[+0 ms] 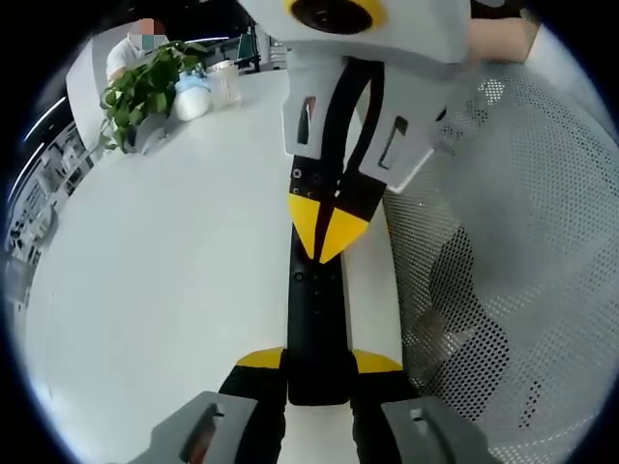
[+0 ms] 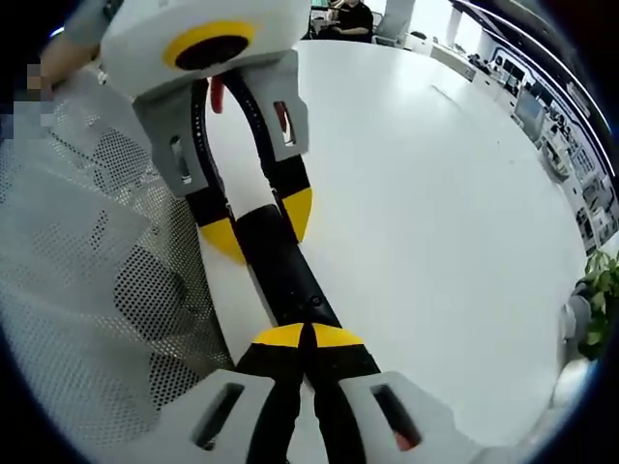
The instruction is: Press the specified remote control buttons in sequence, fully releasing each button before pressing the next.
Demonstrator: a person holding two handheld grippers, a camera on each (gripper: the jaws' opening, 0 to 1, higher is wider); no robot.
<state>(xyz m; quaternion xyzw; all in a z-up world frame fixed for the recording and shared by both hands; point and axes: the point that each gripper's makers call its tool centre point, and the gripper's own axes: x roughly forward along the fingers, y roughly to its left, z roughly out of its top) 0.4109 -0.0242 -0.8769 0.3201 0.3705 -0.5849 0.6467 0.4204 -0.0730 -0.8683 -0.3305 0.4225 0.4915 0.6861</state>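
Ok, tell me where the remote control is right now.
The remote control lies on the white table, clamped at one end between the left gripper jaws, with the right gripper closed above its far end.

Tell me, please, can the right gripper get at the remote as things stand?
Probably yes: the right gripper, jaws shut, touches the remote on top; the left gripper clasps only the other end.

White round table (image 1: 145, 280); leafy potted plant (image 1: 145, 87) at far edge (office desks (image 2: 542, 106) beyond)

Broad white table (image 1: 155, 280) lies open; a potted plant (image 1: 145, 87) and cups (image 1: 208, 89) crowd its far edge.
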